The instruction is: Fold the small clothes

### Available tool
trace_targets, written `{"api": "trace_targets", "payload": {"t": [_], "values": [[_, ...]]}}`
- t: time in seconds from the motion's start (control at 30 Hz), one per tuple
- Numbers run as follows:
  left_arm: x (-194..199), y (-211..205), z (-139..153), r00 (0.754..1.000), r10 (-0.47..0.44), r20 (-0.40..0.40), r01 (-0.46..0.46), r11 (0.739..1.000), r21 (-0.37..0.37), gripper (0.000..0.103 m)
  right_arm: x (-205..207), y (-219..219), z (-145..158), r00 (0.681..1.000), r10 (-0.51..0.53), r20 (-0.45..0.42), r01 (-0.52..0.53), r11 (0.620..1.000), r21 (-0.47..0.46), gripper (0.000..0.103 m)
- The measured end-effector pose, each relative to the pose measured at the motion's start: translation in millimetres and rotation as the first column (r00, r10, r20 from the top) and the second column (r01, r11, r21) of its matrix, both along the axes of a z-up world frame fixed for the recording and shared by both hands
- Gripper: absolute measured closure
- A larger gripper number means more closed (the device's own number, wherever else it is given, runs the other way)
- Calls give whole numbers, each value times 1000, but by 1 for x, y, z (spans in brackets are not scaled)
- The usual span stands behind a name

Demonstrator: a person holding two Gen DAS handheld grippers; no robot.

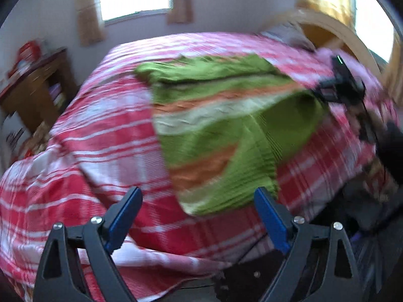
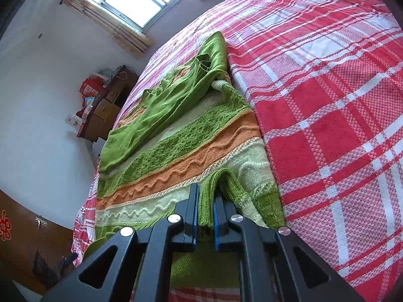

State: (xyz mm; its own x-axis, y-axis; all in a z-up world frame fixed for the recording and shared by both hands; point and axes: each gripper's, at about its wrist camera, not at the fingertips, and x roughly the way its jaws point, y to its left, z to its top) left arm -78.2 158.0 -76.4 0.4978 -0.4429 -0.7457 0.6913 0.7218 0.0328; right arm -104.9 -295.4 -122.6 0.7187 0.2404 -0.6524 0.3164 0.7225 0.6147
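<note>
Right up close, the right gripper (image 2: pixel 205 207) has its two blue pads pinched tight on a ribbed green edge of the sweater (image 2: pixel 176 156), a fold of knit standing up between them. The sweater, one garment striped green, orange and pale cream, lies flat on the bed (image 2: pixel 327 105), with a green sleeve (image 2: pixel 156 110) folded across its upper part. Its right edge runs straight along the red and white checked bedspread, and to that side there is a wide stretch of bare bedspread. Over on the other view, which is blurred, the left gripper (image 1: pixel 199 201) has its jaws spread wide with nothing between them, hovering above the near part of the bed just short of the sweater's lower hem. From here the right gripper shows at the sweater's far right corner. The bed's near edge drops away below the left gripper, bedspread hanging over it. By the wall stands one wooden cabinet (image 1: pixel 37 85), red packages on top; I cannot tell what its shelves hold. One window (image 2: pixel 136 0) sits above it.
</note>
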Motion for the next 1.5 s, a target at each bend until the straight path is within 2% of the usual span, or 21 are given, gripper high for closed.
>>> {"api": "trace_targets", "payload": {"t": [0.1, 0.2, 0.4, 0.47, 0.53, 0.57, 0.63, 0.7, 0.73, 0.77, 0.8, 0.9, 0.97, 1.0, 1.03, 1.07, 1.13, 1.17, 1.23, 1.33, 1.5], "values": [[-3, -16, -12, 998, -46, 49, 43, 997, 67, 11, 1, 1, 0, 1000, 1, -2, -1, 1000, -6, 94], [-5, -34, -22, 993, -111, 39, 107, 989, 107, 11, 1, 1, 0, 1000, 0, -9, 0, 1000, -10, 94], [-31, -38, -19, 963, -261, 75, 243, 952, 186, 11, 4, 1, 0, 1000, 6, -17, -6, 1000, -8, 94], [-24, -41, -20, 970, -214, 116, 185, 958, 217, 11, 4, 1, 0, 1000, 6, -14, -6, 1000, -6, 94], [-8, -41, -19, 983, -148, 108, 128, 976, 176, 11, 3, 1, 0, 1000, 9, -11, -9, 1000, -8, 94], [3, -41, -18, 990, -101, 101, 88, 988, 129, 11, 3, 2, 0, 1000, 10, -9, -10, 1000, -9, 94], [20, -42, -19, 997, -40, 73, 36, 998, 56, 19, 2, 1, 0, 1000, 8, -8, -8, 1000, -7, 94], [31, -46, -22, 999, -14, 50, 14, 1000, 13, 51, 2, 1, 0, 1000, 9, -8, -9, 1000, -9, 94], [35, -49, -25, 999, -16, 35, 17, 1000, -8, 61, 2, 1, 0, 1000, 11, -9, -11, 1000, -11, 94], [39, -51, -27, 1000, -19, 5, 19, 999, -40, 76, 2, 2, 0, 1000, 15, -8, -15, 1000, -14, 94], [43, -52, -29, 1000, -17, -25, 15, 997, -73, 84, 3, 2, 1, 1000, 24, -6, -24, 1000, -17, 94], [59, -46, -32, 991, 41, -129, -66, 979, -195, 88, 2, 0, 4, 999, 51, 13, -51, 999, 11, 93], [62, -43, -33, 984, 74, -162, -110, 968, -224, 89, -1, -4, 10, 998, 56, 27, -58, 996, 65, 90], [63, -41, -33, 981, 91, -173, -130, 964, -231, 90, -4, -7, 15, 997, 57, 43, -61, 994, 94, 88], [64, -41, -33, 980, 99, -175, -139, 963, -230, 90, -9, -12, 24, 996, 54, 72, -62, 992, 114, 77], [64, -42, -32, 979, 112, -169, -149, 963, -222, 90, -15, -15, 33, 993, 45, 110, -58, 991, 119, 55], [65, -43, -31, 978, 133, -162, -166, 964, -209, 90, -31, -25, 51, 980, 5, 200, -28, 993, 112, 30], [66, -44, -30, 975, 142, -168, -176, 962, -209, 90, -43, -31, 63, 965, -22, 260, -5, 995, 100, 29], [67, -45, -29, 972, 154, -178, -190, 959, -211, 91, -53, -33, 77, 957, -10, 291, 3, 1000, 23, 29], [67, -50, -29, 974, 154, -165, -187, 961, -204, 91, -48, -9, 80, 975, 89, 206, -50, 981, -189, 29], [65, -47, -31, 973, 169, -157, -200, 958, -207, 87, -17, 33, 53, 978, 201, 47, -166, 901, -400, 29]]}}
